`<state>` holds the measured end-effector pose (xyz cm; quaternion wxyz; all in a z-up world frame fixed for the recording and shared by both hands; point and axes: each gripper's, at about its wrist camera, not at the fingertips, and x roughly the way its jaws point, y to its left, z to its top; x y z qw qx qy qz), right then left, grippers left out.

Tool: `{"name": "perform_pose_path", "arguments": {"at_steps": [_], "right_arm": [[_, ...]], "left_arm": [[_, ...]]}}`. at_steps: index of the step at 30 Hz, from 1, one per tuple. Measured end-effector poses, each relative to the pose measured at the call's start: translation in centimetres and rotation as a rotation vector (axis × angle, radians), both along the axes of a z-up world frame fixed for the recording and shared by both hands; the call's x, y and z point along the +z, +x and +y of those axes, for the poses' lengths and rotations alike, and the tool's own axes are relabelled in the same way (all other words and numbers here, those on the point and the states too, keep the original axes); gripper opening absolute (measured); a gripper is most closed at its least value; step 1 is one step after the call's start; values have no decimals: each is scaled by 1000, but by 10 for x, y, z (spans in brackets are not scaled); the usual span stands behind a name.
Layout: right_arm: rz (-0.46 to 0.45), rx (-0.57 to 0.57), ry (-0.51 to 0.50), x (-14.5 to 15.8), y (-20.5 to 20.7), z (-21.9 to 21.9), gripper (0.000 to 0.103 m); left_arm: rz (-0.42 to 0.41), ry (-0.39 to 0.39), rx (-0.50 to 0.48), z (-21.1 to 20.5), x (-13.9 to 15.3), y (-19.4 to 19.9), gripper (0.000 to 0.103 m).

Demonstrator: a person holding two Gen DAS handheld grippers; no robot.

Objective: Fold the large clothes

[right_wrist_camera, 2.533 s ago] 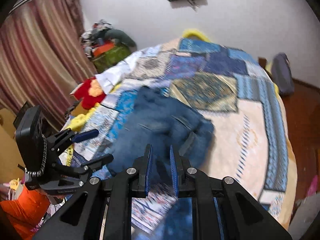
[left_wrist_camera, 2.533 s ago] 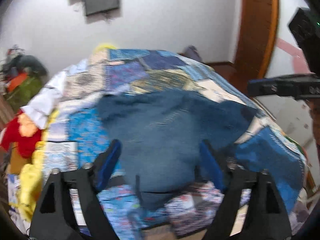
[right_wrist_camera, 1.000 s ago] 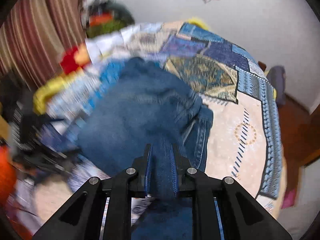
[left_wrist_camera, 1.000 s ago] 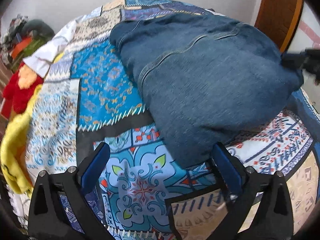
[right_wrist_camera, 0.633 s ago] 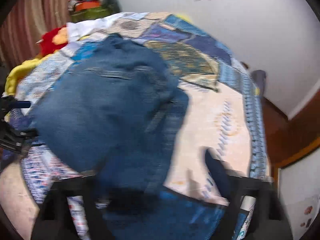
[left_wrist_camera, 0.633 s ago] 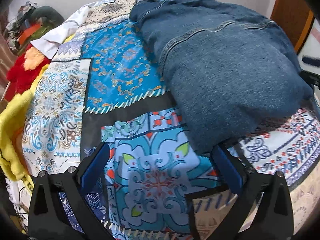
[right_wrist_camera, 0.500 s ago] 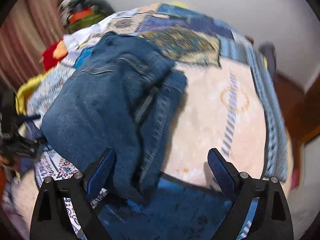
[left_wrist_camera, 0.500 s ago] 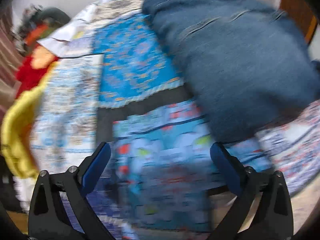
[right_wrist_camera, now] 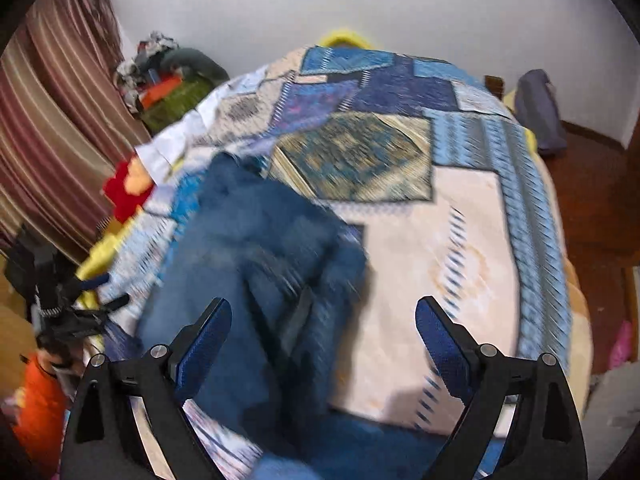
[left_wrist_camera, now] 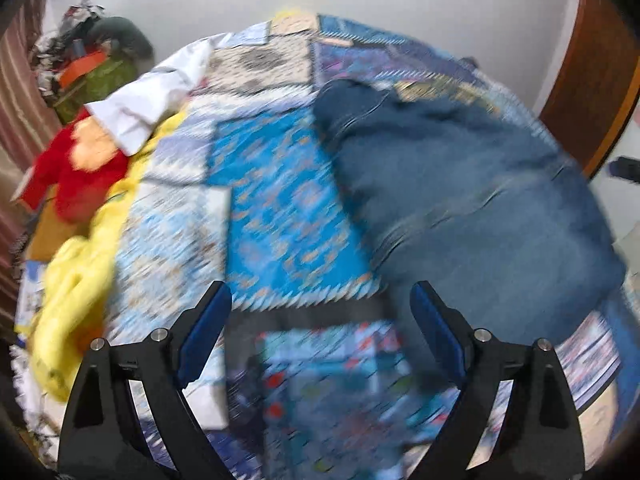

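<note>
Blue jeans (left_wrist_camera: pixel 472 208) lie folded on the patchwork bedspread (left_wrist_camera: pixel 280 208), to the right in the left wrist view. They show left of centre in the right wrist view (right_wrist_camera: pixel 248 280). My left gripper (left_wrist_camera: pixel 320 320) is open and empty, above the bedspread left of the jeans. My right gripper (right_wrist_camera: pixel 322 328) is open and empty, above the near right edge of the jeans. The left gripper also shows at the far left in the right wrist view (right_wrist_camera: pixel 92 292). Both views are motion-blurred.
A yellow cloth (left_wrist_camera: pixel 80 276), a red garment (left_wrist_camera: pixel 76 176) and a white garment (left_wrist_camera: pixel 148 100) lie along the bed's left edge. A pile of clothes (right_wrist_camera: pixel 172 76) sits by the striped curtain (right_wrist_camera: pixel 52 120). A grey bag (right_wrist_camera: pixel 540 108) stands on the wooden floor at the right.
My right gripper opened and let go of the jeans, which now lie folded on the bed. Both grippers have pulled back and tilted up from the jeans.
</note>
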<state>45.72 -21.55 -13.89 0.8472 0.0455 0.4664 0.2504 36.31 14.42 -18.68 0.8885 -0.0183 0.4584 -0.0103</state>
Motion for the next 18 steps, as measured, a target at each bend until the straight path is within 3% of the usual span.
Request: {"name": "perform_pose_path", "arguments": {"at_steps": [3,7,12,15,18], "right_arm": [[45,30,12,-15,18,25,93],[88,38,-91,-59,35,38,93],[156,29,8,-79,44,0,99],[54,53,-105,-64,31,11,99],[-105,62,-250,-40,17,24,99]], "left_arm": [[24,-68,-51,-19,-9,19,91],[51,24,-93,-42,-37,25,98],[37,7,-118,-34,-37,16,100],[46,23,-134,-33,-35,14,100],[37,76,-129,-30,-26,10,99]]}}
